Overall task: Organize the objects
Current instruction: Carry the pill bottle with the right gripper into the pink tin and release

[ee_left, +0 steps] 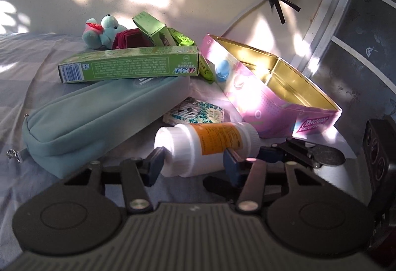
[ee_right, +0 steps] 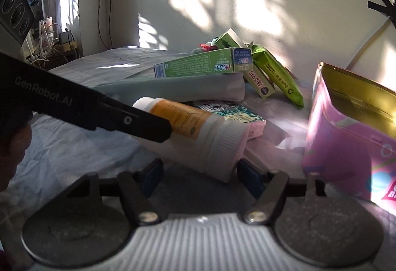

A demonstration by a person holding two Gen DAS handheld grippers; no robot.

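You are clamping the left claw (ee_left: 194, 162) narrowly on a smooth white plastic bottle (ee_left: 203, 144) with ribbed cap, while your right claw (ee_right: 200, 175) is gaping wide beside it.

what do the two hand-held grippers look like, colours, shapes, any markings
Both look alike: the left hand-held gripper and the right hand-held gripper have black linkage arms with silver rivets, dark blue finger pads, round black discs and a ribbed grey base. One black arm reads GenRobot.AI.
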